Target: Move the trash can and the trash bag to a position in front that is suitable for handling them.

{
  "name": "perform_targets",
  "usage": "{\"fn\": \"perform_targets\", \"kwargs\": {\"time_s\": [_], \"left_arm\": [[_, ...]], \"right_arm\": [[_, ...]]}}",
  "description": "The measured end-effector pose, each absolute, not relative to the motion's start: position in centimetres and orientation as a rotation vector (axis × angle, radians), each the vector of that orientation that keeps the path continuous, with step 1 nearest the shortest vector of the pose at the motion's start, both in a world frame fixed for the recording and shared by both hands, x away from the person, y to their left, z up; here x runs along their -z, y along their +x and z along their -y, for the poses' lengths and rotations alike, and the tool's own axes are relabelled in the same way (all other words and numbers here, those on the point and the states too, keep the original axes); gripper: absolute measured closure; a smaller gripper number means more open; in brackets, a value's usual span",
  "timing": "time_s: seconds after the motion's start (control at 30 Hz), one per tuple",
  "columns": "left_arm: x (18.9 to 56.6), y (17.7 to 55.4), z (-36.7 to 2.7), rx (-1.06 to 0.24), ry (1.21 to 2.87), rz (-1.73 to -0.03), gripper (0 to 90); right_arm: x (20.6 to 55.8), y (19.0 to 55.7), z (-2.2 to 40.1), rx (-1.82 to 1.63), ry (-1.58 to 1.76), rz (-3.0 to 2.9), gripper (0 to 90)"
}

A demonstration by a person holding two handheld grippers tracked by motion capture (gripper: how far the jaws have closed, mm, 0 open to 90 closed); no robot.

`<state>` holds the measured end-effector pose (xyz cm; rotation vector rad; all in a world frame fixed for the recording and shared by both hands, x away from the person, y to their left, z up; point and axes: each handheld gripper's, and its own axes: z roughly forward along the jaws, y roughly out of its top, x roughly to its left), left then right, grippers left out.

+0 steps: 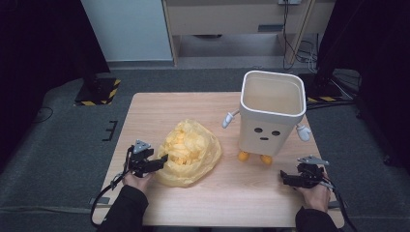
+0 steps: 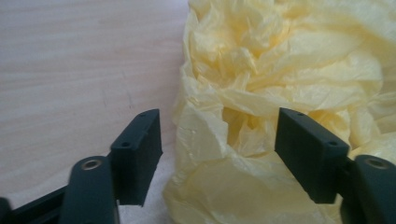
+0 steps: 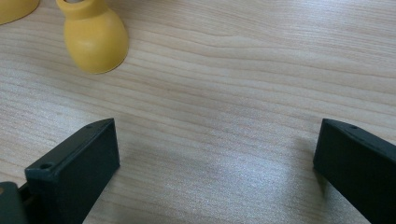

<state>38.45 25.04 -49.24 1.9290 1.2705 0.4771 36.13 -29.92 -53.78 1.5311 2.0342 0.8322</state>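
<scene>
A crumpled yellow plastic bag [image 1: 189, 152] lies on the wooden table [image 1: 222, 193], left of centre. My left gripper [image 1: 162, 160] is at the bag's near left edge, open, with its jaws on either side of a fold of the bag [image 2: 219, 140] and not closed on it. A white bin shaped like a character [image 1: 270, 113], with a face, small arms and yellow feet, stands upright at the right. My right gripper [image 1: 285, 178] is open above bare table in front of the bin, and a yellow foot [image 3: 95, 39] lies ahead of its jaws.
The table's near edge is just behind both hands. Grey carpet surrounds the table, with a black stand base with hazard stripes [image 1: 99, 92] at the far left and cables [image 1: 302, 50] on the floor at the far right.
</scene>
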Motion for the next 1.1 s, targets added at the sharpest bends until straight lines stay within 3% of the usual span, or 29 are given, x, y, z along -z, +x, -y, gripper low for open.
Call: {"fn": "perform_targets", "kwargs": {"time_s": [0.13,0.33,0.47,0.73,0.87,0.93,1.1], "left_arm": [[49.6,38.5,-24.8,-0.472,1.964,-1.285,46.7],[49.8,38.6,-25.0,-0.512,2.033,-1.316,77.8],[49.3,38.2,-26.3,-0.554,1.972,-1.377,84.0],[48.9,36.9,-32.9,-0.619,1.818,-1.567,82.3],[49.2,36.5,-34.4,-0.620,1.809,-1.606,78.4],[49.2,36.5,-34.4,-0.615,1.808,-1.607,73.3],[48.1,35.7,-33.6,-0.653,1.779,-1.558,47.6]], "right_arm": [[53.8,36.2,29.9,-0.831,1.529,-2.037,0.4],[53.7,36.1,29.8,-0.841,1.546,-2.037,0.4],[53.8,36.1,29.9,-0.839,1.536,-2.037,0.4],[53.7,36.2,30.1,-0.865,1.556,-2.039,1.4],[53.6,36.1,30.2,-0.876,1.569,-2.033,2.2],[53.4,36.1,30.0,-0.846,1.575,-2.053,3.0],[53.1,36.1,29.7,-0.841,1.574,-2.105,2.0]]}}
